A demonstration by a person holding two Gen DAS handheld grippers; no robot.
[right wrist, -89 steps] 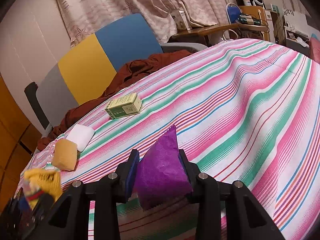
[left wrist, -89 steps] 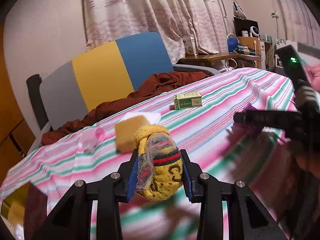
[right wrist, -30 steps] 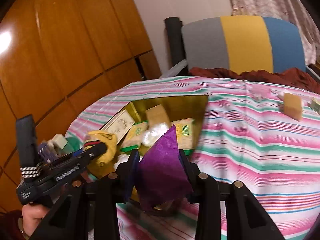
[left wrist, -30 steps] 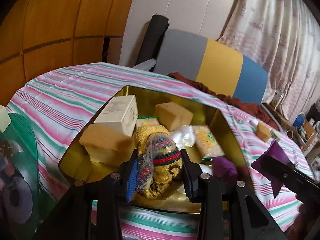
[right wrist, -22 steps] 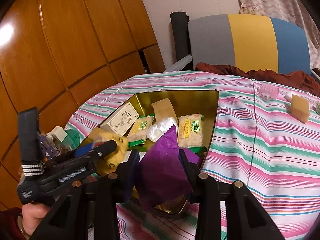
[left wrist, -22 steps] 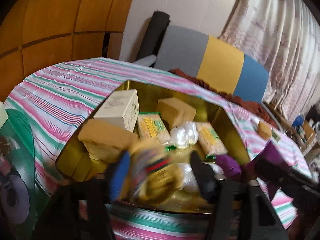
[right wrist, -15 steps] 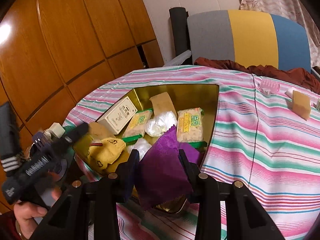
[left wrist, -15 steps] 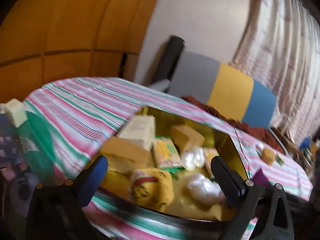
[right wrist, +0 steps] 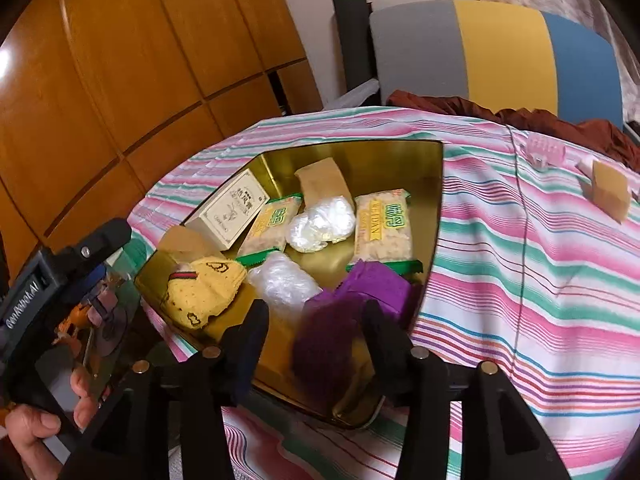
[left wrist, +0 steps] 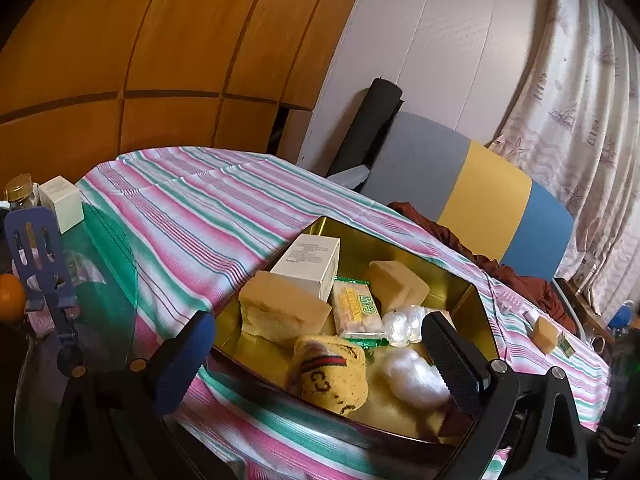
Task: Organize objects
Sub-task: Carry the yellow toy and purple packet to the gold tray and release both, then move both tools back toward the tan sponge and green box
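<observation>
Where blurred, purple cloth perhaps falling.

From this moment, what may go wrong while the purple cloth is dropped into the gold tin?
The right gripper is opening with the purple cloth between its jaws, near the gold tin's front rim; the cloth may land on the rim and slide out. It may also cover the plastic bundle beside it.

left hand-held gripper spread wide; right hand-held gripper opening.
</observation>
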